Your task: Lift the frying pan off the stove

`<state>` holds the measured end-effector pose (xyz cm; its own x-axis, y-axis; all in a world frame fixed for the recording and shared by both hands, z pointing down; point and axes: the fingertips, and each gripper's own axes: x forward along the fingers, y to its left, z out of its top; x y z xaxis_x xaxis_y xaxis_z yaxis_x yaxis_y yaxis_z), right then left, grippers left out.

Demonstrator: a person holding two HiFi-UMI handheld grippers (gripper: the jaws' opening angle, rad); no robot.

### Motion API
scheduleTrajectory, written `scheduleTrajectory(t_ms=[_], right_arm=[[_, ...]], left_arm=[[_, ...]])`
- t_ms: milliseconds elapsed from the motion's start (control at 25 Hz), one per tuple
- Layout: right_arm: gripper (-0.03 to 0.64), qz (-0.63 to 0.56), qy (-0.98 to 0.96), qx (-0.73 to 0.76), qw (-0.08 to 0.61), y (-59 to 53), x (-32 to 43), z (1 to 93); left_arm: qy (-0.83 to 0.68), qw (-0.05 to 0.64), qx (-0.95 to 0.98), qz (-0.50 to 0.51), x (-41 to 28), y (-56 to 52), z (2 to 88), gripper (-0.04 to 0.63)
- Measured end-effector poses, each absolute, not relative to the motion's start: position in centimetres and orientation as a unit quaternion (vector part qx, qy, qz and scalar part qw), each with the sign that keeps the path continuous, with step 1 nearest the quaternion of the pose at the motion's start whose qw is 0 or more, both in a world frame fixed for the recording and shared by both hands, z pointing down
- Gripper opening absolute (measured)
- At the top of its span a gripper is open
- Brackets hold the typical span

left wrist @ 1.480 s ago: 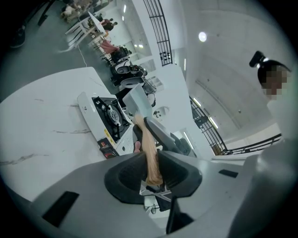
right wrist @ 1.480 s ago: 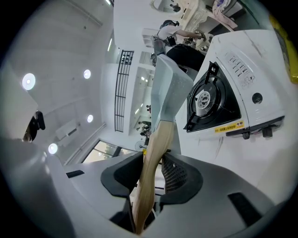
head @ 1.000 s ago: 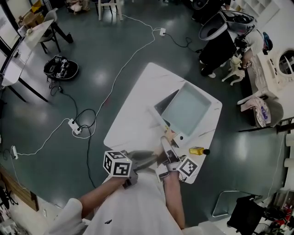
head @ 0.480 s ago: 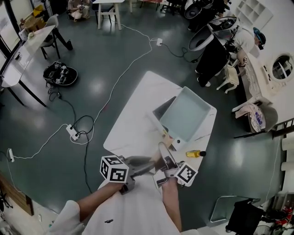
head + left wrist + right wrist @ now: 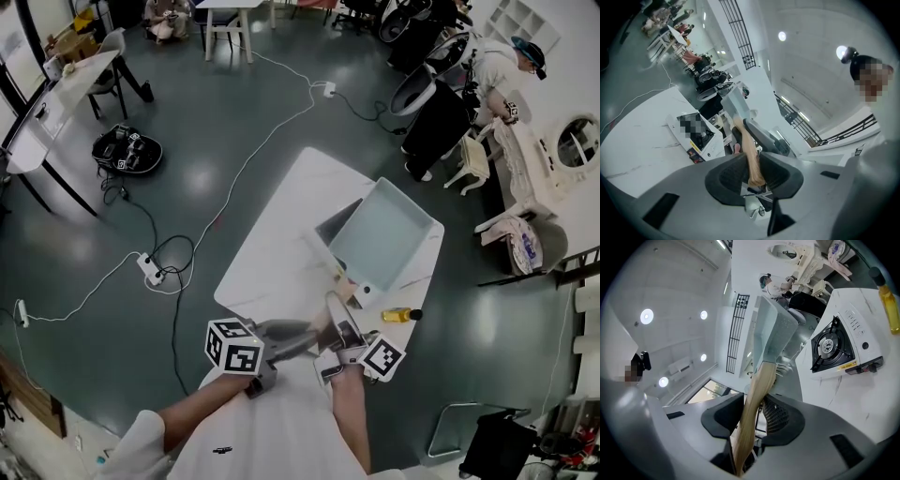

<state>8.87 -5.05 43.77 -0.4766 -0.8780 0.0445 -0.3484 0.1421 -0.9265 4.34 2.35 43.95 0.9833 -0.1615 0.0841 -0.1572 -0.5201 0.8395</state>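
Looking down in the head view, the frying pan [image 5: 380,232] hangs above the table [image 5: 272,253], with the left gripper [image 5: 319,330] and right gripper [image 5: 336,307] both on its wooden handle [image 5: 347,284]; so much weight out front could droop or twist and clip the yellow bottle [image 5: 397,315] (no label legible). In the left gripper view the jaws pinch the handle [image 5: 751,154] near its end, where it might slide out; print on the stove [image 5: 715,145] is unreadable. In the right gripper view the jaws clamp the handle [image 5: 757,394], the pan is clear of the bare burner [image 5: 829,345], and the stove's yellow strip [image 5: 848,365] is too small to read.
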Motion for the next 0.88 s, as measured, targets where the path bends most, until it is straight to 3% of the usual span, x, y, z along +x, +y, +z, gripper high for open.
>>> scheduleTrajectory(t_ms=[880], right_arm=[[0.121, -0.493, 0.701, -0.442, 0.265, -4.94, 9.73, 44.41]], left_arm=[[-0.085, 0.485, 0.870, -0.002, 5.14, 2.46, 44.44, 0.089]])
